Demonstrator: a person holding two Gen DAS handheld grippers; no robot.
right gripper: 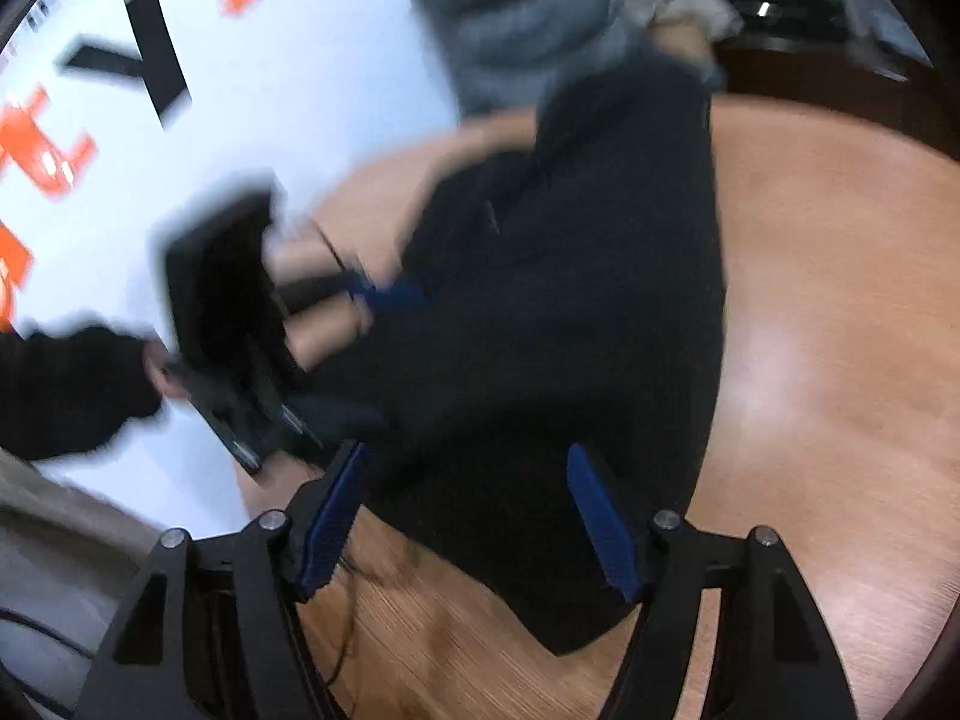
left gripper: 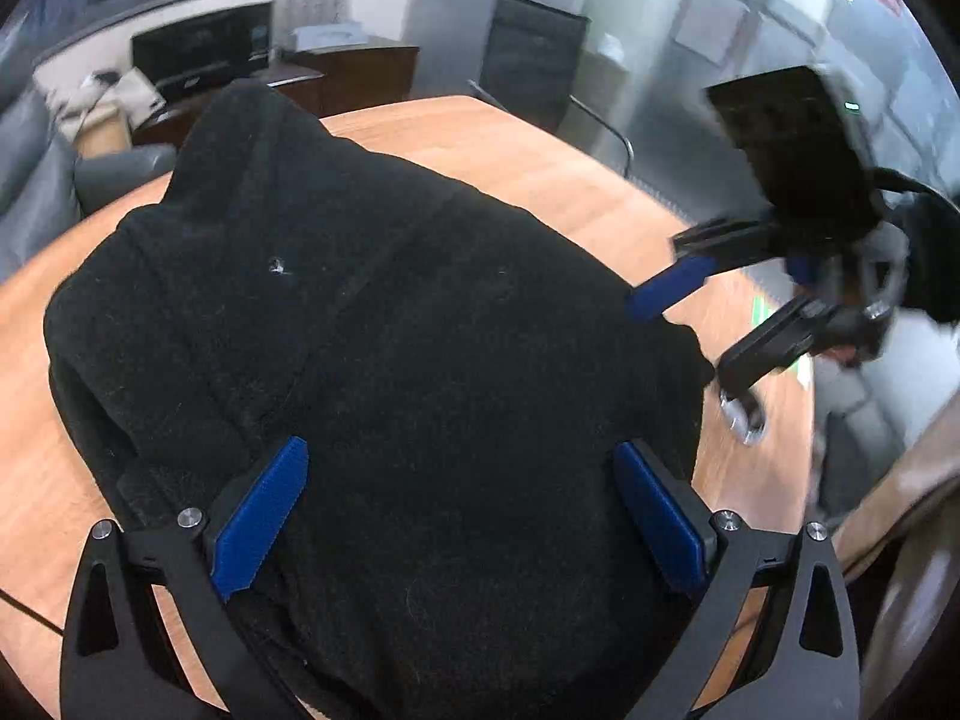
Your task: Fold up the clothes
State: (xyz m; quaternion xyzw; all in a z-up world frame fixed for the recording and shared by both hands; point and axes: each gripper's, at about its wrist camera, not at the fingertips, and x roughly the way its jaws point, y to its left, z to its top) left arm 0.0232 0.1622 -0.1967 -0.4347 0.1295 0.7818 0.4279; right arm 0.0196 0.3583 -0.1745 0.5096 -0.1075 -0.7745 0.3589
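Note:
A black fleece garment (left gripper: 384, 348) lies bunched on the round wooden table (left gripper: 540, 150). My left gripper (left gripper: 462, 468) is open, its blue pads spread wide over the garment's near part, holding nothing. My right gripper (left gripper: 684, 336) shows at the garment's right edge in the left wrist view, open. In the right wrist view the right gripper (right gripper: 468, 468) is open above the garment (right gripper: 570, 300), which runs away as a long dark strip on the table (right gripper: 840, 300). The left gripper (right gripper: 384, 294) appears there at the garment's left side, blurred.
A metal grommet (left gripper: 744, 414) sits in the table by the right edge. Behind the table stand a black chair (left gripper: 534, 54), a grey sofa (left gripper: 36, 180) and a dark desk (left gripper: 198, 54). A white wall with orange and black letters (right gripper: 120, 60) is to the left.

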